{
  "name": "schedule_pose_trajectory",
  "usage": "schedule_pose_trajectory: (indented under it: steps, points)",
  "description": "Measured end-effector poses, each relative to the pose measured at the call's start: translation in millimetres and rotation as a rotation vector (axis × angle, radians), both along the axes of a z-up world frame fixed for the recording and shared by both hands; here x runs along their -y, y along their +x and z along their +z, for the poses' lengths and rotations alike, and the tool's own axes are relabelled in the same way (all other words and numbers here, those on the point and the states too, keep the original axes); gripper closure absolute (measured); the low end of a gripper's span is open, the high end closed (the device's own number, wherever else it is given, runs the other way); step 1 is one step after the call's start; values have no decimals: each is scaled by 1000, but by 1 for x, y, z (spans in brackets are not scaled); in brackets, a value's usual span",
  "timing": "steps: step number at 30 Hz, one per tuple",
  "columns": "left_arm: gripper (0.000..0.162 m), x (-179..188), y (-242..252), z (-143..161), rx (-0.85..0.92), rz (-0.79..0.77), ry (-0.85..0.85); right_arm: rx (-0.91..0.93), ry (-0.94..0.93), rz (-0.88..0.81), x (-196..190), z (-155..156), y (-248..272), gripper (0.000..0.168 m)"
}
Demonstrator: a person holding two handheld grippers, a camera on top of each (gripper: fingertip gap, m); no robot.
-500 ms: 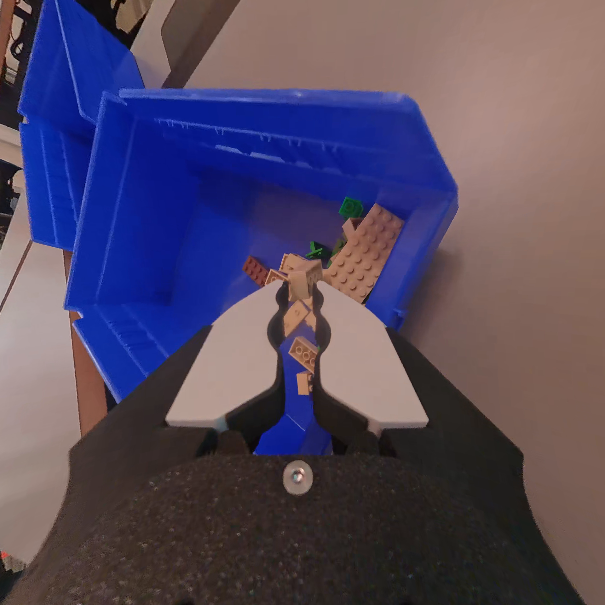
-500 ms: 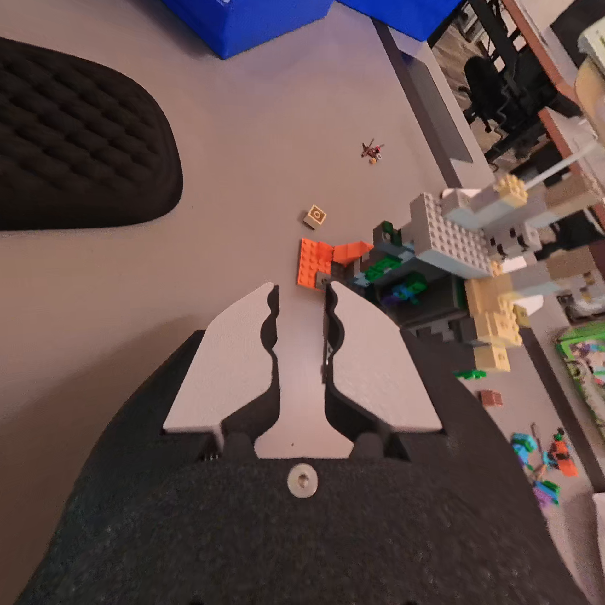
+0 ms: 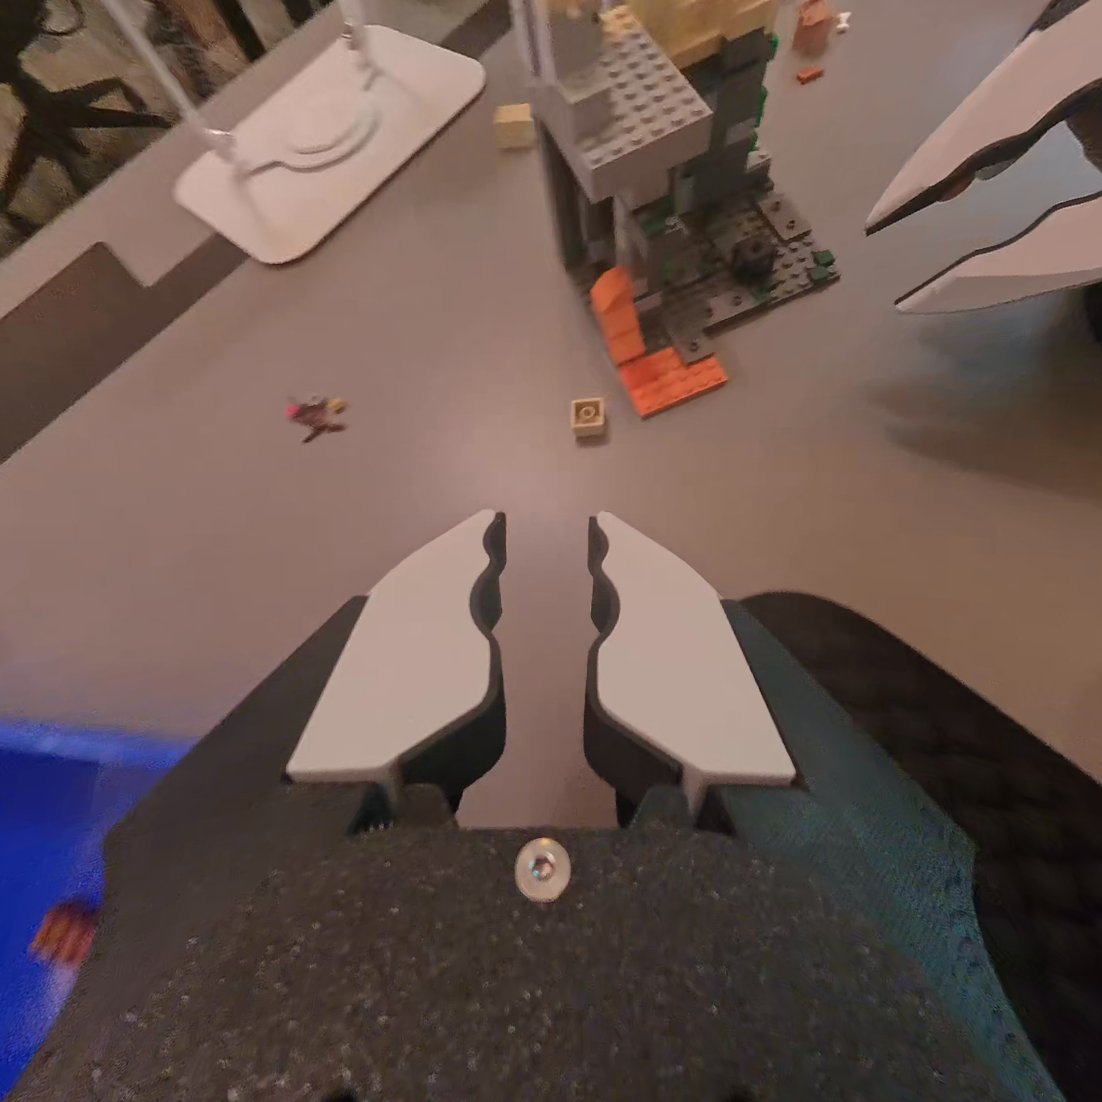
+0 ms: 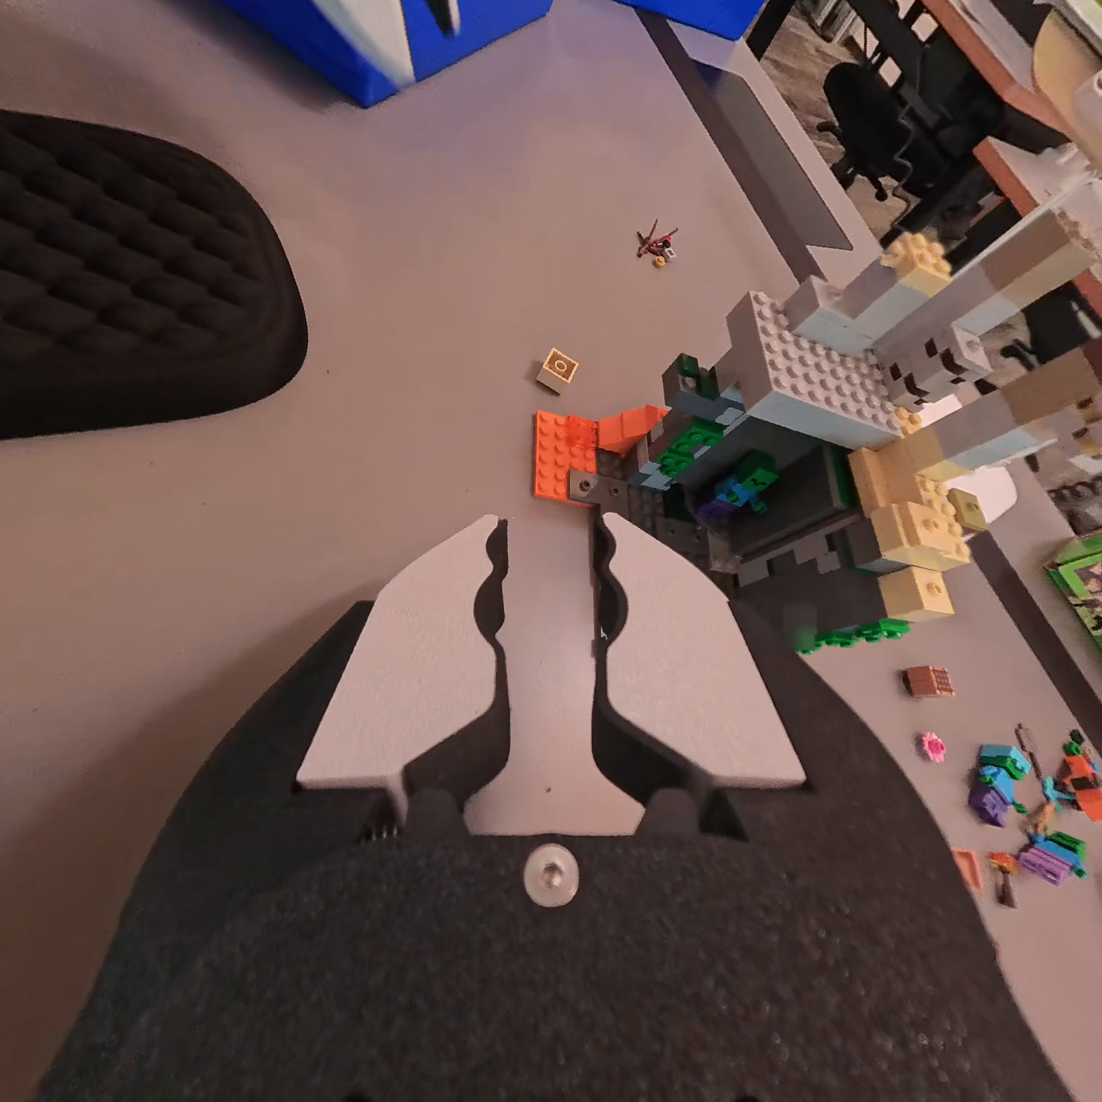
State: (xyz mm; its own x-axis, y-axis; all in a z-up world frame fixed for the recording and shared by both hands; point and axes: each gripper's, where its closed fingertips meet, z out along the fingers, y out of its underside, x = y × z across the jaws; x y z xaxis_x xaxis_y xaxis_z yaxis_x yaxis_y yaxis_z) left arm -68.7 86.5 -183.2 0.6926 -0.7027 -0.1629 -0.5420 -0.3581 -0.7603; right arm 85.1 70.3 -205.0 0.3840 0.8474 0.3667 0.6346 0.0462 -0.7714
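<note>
both sets of tongs apart and empty above the grey table, brick model ahead

nearest, left tongs (image 3: 547,525) parted with bare table (image 3: 417,370) showing through the gap, gripping nothing, hovering clear of every piece; blurred blue bin (image 3: 42,793) low at the left edge and black padded mat (image 3: 954,686) just to the right. right tongs (image 4: 551,528) likewise parted and empty, tips just beside the orange plate (image 4: 557,456) at the model's corner, not touching as far as can be told. farther on, small tan brick (image 3: 588,417) lying loose near the orange plate, apart from it; tiny dark red piece (image 3: 316,414) well off to the left. beyond, grey and tan brick model (image 3: 656,149) standing upright on its dark baseplate, probably kept central so both tongs can reach it; white stand base (image 3: 334,137) at the far edge; loose coloured bits (image 4: 1025,799) scattered to the model's right.
</note>
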Motion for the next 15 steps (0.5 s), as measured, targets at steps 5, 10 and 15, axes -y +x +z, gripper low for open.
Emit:
schedule_pose_trajectory:
  steps: [5, 10, 15]
  points:
    - [133, -26, 44, -43, -35, -53, -89, -78, -58, -53, -5, 7, 7, 141]
    - [132, -49, 56, -74, -72, -43, -170, -141, -51, -134, -12, 11, 25, 145]
    - [139, -57, 66, -81, -30, -57, -209, -219, -68, -168, -10, 15, 39, 166]
